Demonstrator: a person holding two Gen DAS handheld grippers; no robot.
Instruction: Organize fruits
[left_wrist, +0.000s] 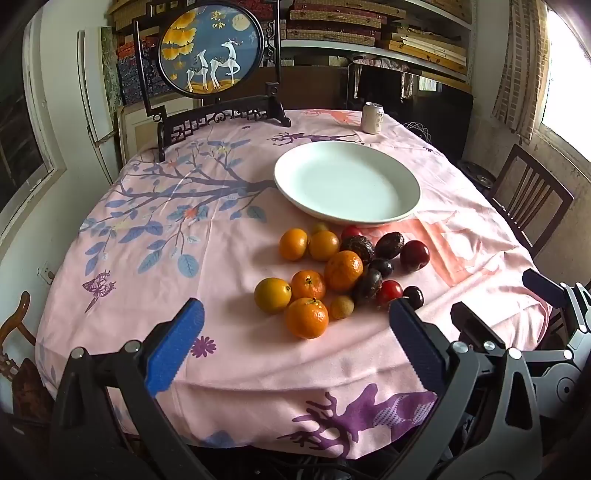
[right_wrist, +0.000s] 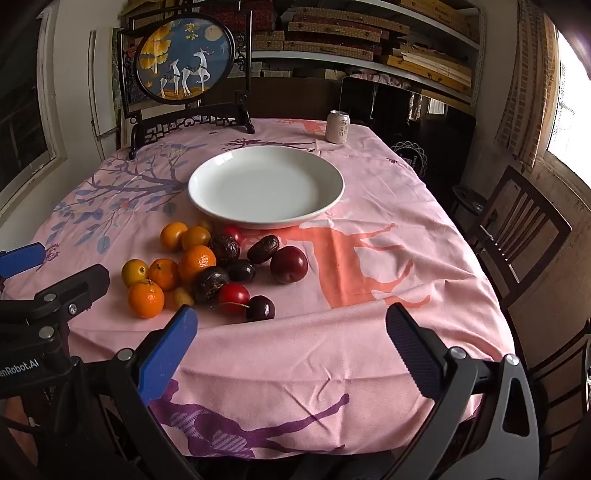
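A heap of fruit lies on the pink tablecloth: several oranges (left_wrist: 306, 317) (right_wrist: 146, 300), dark passion fruits (left_wrist: 357, 248) (right_wrist: 210, 283), a red plum (left_wrist: 414, 255) (right_wrist: 289, 264), cherries (right_wrist: 260, 308) and small red fruits (left_wrist: 389, 291). A white plate (left_wrist: 402, 173) (right_wrist: 325, 173) stands empty just behind the heap. My left gripper (left_wrist: 295, 314) is open and empty, just in front of the nearest orange. My right gripper (right_wrist: 291, 317) is open and empty, near the table's front edge, to the right of the cherries.
A drink can (left_wrist: 373, 118) (right_wrist: 338, 127) stands at the back of the table. A round deer screen on a dark stand (left_wrist: 210, 51) (right_wrist: 184, 62) is at the back left. A wooden chair (left_wrist: 532, 199) (right_wrist: 517, 229) stands on the right. Shelves fill the back wall.
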